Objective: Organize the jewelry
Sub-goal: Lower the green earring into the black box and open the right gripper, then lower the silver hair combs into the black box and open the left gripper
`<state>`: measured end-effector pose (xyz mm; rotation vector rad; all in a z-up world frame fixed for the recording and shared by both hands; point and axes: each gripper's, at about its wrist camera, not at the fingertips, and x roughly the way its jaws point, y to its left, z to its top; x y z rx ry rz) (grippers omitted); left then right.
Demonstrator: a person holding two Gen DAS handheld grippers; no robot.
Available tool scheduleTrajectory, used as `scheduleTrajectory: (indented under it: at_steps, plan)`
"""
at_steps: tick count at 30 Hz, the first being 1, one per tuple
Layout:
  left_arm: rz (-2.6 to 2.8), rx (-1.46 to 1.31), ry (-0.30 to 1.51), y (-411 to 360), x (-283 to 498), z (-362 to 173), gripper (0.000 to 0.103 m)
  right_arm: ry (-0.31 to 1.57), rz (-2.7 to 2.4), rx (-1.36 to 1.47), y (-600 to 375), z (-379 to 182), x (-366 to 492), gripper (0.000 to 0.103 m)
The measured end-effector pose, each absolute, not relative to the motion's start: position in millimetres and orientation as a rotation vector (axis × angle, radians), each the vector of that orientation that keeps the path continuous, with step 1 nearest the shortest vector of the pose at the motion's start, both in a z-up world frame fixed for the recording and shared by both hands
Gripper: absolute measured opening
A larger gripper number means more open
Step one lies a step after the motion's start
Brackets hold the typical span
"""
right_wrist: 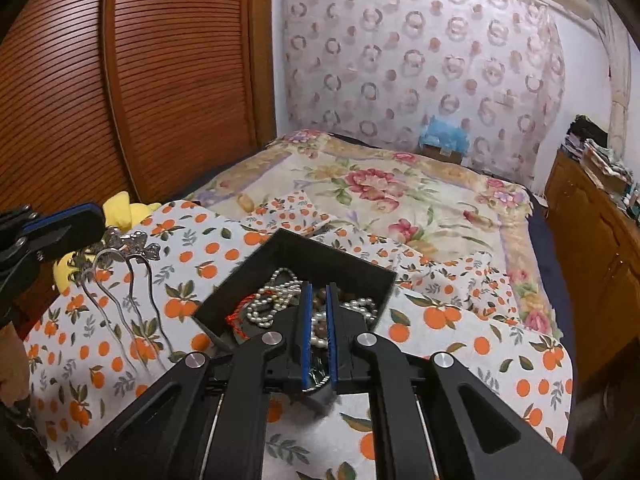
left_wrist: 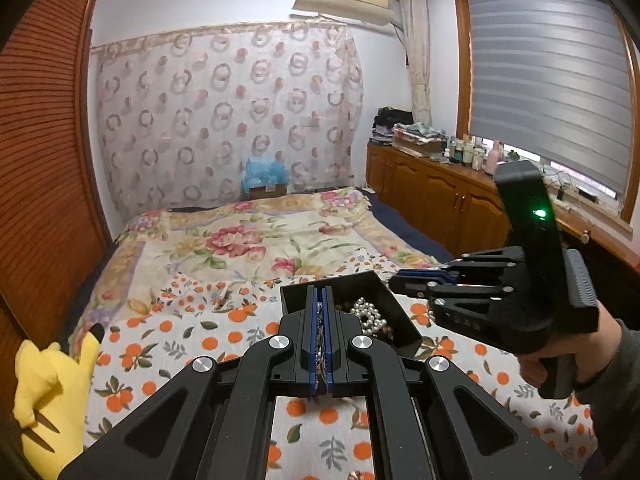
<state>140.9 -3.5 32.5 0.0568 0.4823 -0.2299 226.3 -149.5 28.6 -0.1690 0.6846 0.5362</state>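
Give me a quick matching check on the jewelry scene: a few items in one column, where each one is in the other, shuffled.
Items:
1. silver hairpin
2. pearl strand
3. yellow plush toy
4. black box

Places:
a. lying inside the black box
b. clamped in the left hand-held gripper, prongs hanging down
c. standing open-topped on the orange-print cloth
d. at the bed's edge by the louvred wooden door

Pairs: 1-b, 2-a, 3-d, 4-c
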Motion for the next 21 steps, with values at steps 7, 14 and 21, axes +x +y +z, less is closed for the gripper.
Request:
scheduleTrajectory:
  at_steps: [7,14,21]
  plan:
    - [-0.223,0.075,0.489,-14.2,165.0,35.0,0.002,0.681,0.503,-0.145,-179.2,18.8,220.8,0.015]
    - [-0.201,0.048,0.483,-18.9,191.0,41.8,0.002,0.683,0.500,-0.142,-199.1,7.6,205.9,0.015]
    - [-0.192,0.022,0.523,-27.8,217.5,26.2,0.002,0.699,0.514,-0.147,-207.9,-4.5,191.8,0.015]
